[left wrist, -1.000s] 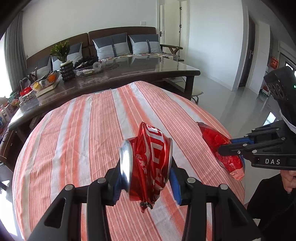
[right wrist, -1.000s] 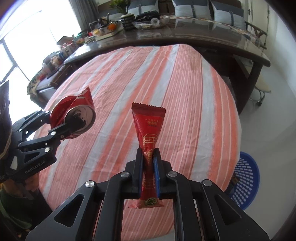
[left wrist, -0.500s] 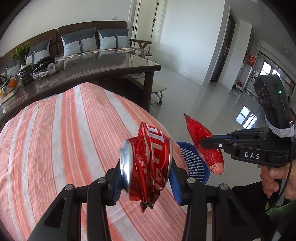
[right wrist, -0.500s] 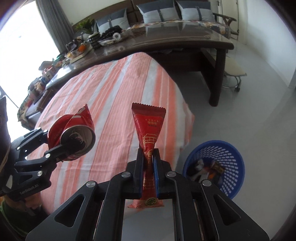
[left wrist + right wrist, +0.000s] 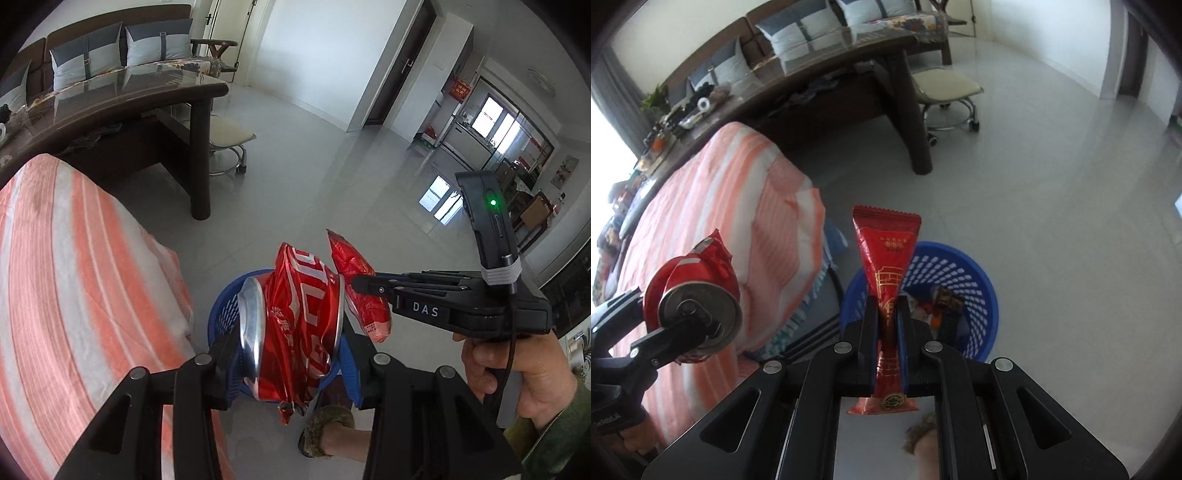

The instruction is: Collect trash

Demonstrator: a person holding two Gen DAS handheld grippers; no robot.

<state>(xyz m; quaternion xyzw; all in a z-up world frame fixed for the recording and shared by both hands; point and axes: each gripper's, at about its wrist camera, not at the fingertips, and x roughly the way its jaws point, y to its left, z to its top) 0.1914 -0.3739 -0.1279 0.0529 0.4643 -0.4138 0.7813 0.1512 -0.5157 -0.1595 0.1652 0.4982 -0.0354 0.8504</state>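
Only right wrist view shows litter (image 5: 938, 301) inside basket (image 5: 982, 291).

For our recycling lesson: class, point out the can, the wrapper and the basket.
can (image 5: 295, 325), left wrist view, on its crushed red side.
wrapper (image 5: 886, 254), right wrist view, on its upper printed face.
basket (image 5: 975, 291), right wrist view, on its perforated inner wall.

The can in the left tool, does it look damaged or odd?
Yes. The red can clamped in the left tool is crushed: its wall is buckled and creased, with a torn-looking flap hanging below. Fitting for trash.
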